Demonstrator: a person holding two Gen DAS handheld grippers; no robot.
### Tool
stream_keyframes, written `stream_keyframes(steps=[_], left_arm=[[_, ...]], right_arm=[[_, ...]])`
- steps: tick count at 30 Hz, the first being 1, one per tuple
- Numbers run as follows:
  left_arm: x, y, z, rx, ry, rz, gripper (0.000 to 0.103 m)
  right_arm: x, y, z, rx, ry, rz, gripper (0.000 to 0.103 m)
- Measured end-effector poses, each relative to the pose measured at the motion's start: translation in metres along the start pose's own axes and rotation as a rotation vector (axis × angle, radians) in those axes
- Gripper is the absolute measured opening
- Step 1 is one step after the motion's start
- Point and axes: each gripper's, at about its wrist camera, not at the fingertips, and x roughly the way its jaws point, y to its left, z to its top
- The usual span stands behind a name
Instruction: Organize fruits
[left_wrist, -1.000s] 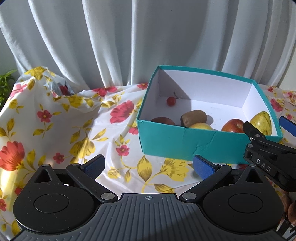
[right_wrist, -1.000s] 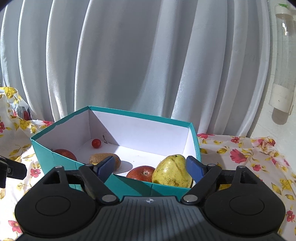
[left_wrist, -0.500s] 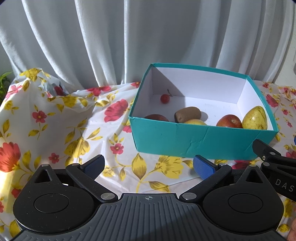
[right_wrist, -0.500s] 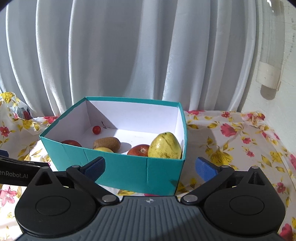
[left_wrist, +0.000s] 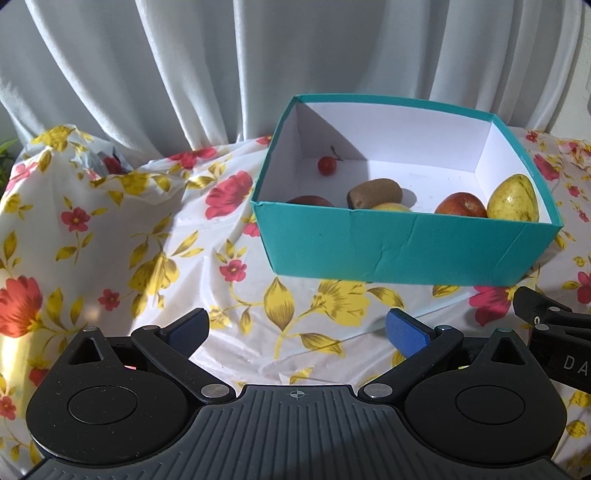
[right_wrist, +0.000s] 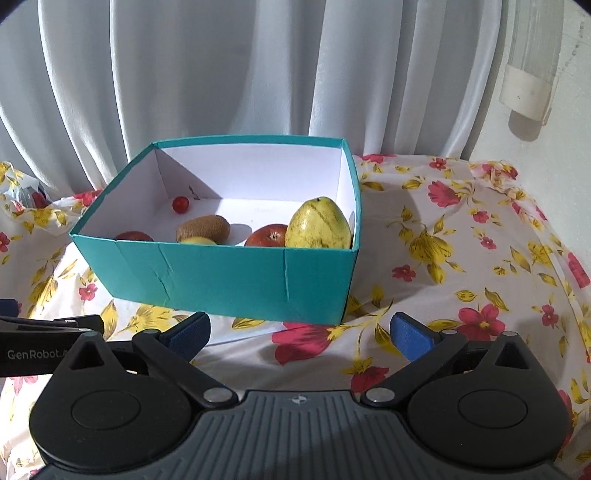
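Note:
A teal box with white inner walls stands on the floral cloth. It holds a yellow-green pear, a red apple, a kiwi, a cherry, a second red fruit and a yellow fruit half hidden by the front wall. My left gripper is open and empty, short of the box. My right gripper is open and empty, short of the box's right corner.
The floral tablecloth is wrinkled and bunched at the far left. White curtains hang behind. A white wall with a pipe is at the right. The right gripper's side shows at the left view's edge.
Both grippers have drawn back and up from the box. The right gripper's jaws have opened wider after leaving the pear in the box.

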Motion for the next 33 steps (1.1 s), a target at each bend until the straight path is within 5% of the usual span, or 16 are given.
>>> stream_keyframes(steps=[33], left_arm=[[-0.006, -0.006, 0.013, 0.039, -0.01, -0.022, 0.103]], right_arm=[[0.004, 0.008, 0.006, -0.044, 0.036, -0.101, 0.103]])
